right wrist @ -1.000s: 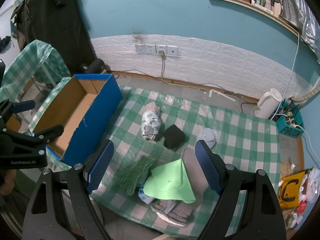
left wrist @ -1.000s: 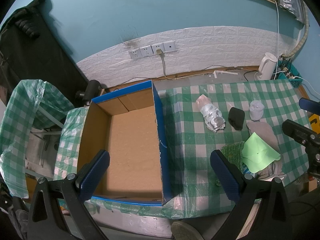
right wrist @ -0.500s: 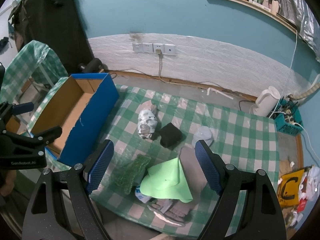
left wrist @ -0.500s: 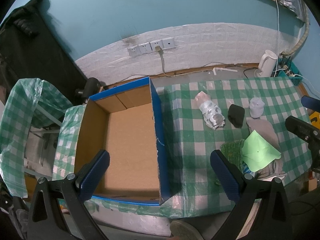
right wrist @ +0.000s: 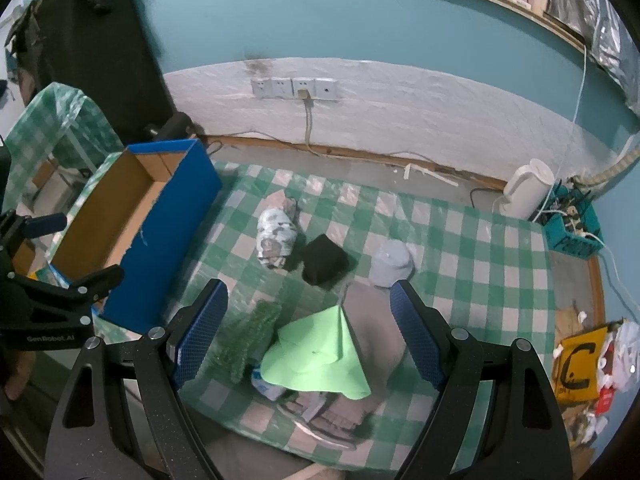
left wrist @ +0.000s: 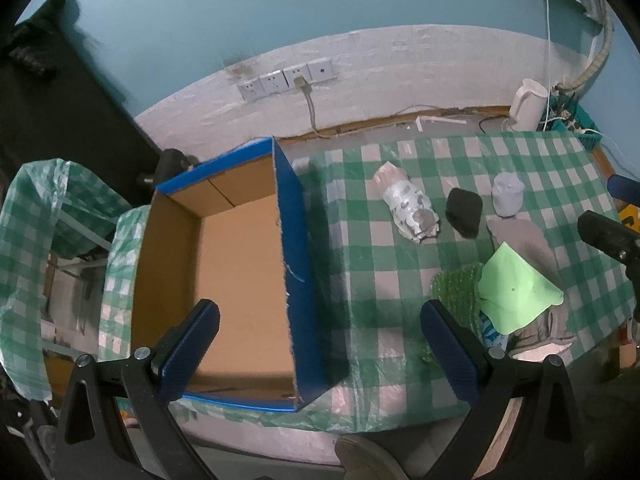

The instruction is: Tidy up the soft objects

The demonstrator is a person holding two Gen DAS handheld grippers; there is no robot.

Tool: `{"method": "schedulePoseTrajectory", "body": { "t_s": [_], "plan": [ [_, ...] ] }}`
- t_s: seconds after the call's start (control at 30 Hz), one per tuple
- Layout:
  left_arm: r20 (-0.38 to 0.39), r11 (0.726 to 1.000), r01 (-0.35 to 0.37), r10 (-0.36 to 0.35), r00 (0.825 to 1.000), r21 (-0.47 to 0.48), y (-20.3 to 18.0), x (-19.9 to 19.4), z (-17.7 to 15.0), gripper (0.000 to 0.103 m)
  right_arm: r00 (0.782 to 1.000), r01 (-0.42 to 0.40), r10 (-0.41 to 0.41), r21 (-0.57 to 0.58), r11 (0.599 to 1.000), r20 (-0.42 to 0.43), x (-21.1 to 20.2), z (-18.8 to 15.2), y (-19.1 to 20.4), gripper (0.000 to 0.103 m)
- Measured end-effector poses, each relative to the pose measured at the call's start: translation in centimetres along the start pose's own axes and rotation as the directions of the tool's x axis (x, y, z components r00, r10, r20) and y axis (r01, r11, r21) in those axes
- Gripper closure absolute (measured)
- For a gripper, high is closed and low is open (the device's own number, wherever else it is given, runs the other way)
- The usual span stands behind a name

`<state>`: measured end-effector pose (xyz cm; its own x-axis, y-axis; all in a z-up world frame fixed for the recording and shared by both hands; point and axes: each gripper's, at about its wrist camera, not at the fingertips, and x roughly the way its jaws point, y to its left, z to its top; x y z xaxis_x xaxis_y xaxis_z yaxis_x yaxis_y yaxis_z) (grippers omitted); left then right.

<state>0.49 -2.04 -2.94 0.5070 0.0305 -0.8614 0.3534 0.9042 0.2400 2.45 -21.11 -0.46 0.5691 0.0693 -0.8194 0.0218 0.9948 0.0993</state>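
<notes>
Left gripper [left wrist: 320, 344]: jaws standing wide apart and gripping nothing, hanging above the near edge of the table, one blue pad over the box floor, the other over the cloth. Right gripper [right wrist: 308, 328]: jaws likewise spread and gripping nothing, hovering over the heap of soft items at the table's near edge; its black body is also showing at 3 o'clock in the left wrist view.

Light green cloth [right wrist: 320, 354]: lying between the right gripper's pads, draped over a grey cloth [right wrist: 372, 320] and a folded striped fabric [right wrist: 328, 412] at 6 o'clock. Dark green knit piece [right wrist: 246, 340]: lying just beside the light green cloth at its 9 o'clock. Black bundle [right wrist: 323, 259]: sitting near the table's middle, with a patterned white roll [right wrist: 276, 236] just beside it at 9 o'clock and a pale blue cap [right wrist: 391, 262] near it at 3 o'clock.

Cardboard box [left wrist: 240, 264]: blue outside, brown inside, standing open on the table's left end, at 9 o'clock from the soft items and well apart from them.

Green checked tablecloth [right wrist: 460, 248]: covering the table. White kettle [right wrist: 528, 188]: standing on the floor at 2 o'clock, near a teal basket [right wrist: 572, 228]. Wall sockets [right wrist: 294, 88]: showing at 12 o'clock.
</notes>
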Motion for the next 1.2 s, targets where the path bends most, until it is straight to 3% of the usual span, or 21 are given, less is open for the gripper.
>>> {"method": "schedulePoseTrajectory", "body": {
  "t_s": [0.53, 1.2],
  "plan": [
    [-0.129, 0.997, 0.052, -0.045, 0.991, 0.052, -3.9, 3.5, -0.9, 0.002, 0.996, 0.017, -0.016, 0.016, 1.0, -0.09, 2.7, -1.5, -2.1, 0.02],
    [-0.215, 0.994, 0.106, -0.097, 0.972, 0.029, -7.5, 7.4, -0.1, 0.002, 0.972, 0.104, -0.078, 0.108, 0.989, -0.223, 6.3, -4.4, -6.6, 0.02]
  ]
}}
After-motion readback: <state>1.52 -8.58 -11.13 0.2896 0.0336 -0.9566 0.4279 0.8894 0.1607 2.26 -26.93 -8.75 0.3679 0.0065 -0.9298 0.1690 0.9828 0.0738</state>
